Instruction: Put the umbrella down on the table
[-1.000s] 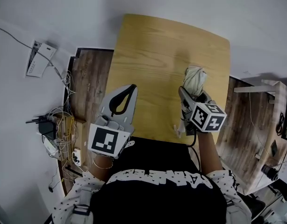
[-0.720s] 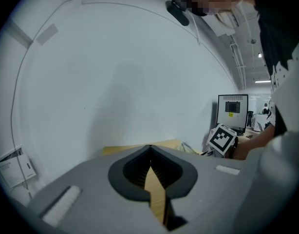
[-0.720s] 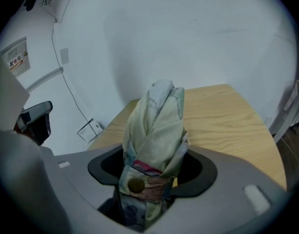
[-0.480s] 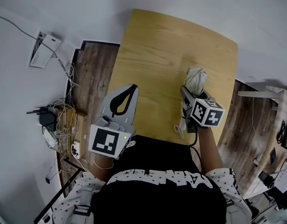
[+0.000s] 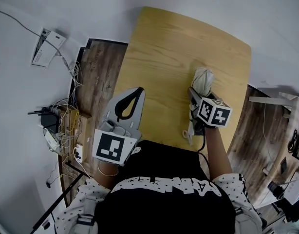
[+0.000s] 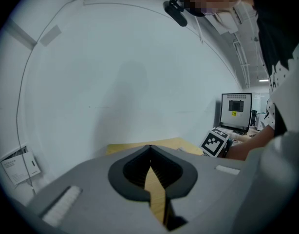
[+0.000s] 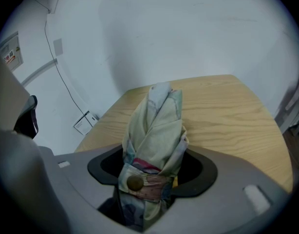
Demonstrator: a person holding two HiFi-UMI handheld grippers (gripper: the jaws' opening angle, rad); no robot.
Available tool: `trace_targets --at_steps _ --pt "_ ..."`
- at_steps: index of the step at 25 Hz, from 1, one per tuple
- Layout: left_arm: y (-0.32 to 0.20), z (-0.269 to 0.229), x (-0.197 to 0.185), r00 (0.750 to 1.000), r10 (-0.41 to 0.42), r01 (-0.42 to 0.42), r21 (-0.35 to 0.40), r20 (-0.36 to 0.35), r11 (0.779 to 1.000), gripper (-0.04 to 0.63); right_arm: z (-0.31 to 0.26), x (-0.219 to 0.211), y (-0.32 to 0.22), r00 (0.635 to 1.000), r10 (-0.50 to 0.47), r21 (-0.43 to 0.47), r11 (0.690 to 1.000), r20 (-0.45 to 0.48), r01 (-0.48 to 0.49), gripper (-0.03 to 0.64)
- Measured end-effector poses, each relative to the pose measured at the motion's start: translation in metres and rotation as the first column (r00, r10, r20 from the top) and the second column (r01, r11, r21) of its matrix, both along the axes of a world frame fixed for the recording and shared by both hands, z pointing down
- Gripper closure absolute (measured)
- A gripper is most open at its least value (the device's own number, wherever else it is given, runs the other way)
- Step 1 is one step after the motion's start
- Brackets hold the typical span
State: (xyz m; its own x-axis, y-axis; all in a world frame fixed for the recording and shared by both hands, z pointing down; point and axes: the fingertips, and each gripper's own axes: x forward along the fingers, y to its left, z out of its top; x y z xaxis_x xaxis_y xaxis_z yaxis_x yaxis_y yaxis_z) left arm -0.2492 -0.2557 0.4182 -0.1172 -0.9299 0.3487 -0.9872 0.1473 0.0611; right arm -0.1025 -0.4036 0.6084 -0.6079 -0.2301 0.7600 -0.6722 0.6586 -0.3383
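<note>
Head view: left gripper [image 5: 138, 91] at the table's [image 5: 164, 52] near-left edge; right gripper [image 5: 200, 97] over its right side.
Left gripper view: jaws closed, empty.
Right gripper view: jaws clamp the folded umbrella [image 7: 154, 135] at its buttoned strap [image 7: 140, 185], above the tabletop.

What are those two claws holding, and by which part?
The right gripper clamps the folded umbrella around its bundled canopy, near the buttoned strap. The left gripper holds nothing; its jaws are closed together.
</note>
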Motion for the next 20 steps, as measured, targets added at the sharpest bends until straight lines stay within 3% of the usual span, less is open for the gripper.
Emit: trace_targets --at_steps 8,15,20 --pt "0.006 0.001 -0.004 1.000 -0.012 0.012 -0.008 -0.001 1.000 0.595 0.014 -0.001 0.001 0.999 -0.006 -0.006 1.000 -0.049 0.005 0.314" --pt "0.012 -0.001 -0.012 0.999 -0.041 0.040 0.045 0.008 0.998 0.595 0.018 -0.003 0.002 0.998 -0.011 0.002 1.000 -0.069 0.011 0.294" --pt "0.014 -0.004 -0.014 0.998 -0.056 0.056 0.044 0.003 0.997 0.595 0.009 -0.004 0.001 0.997 -0.024 0.047 0.998 -0.067 0.027 0.261"
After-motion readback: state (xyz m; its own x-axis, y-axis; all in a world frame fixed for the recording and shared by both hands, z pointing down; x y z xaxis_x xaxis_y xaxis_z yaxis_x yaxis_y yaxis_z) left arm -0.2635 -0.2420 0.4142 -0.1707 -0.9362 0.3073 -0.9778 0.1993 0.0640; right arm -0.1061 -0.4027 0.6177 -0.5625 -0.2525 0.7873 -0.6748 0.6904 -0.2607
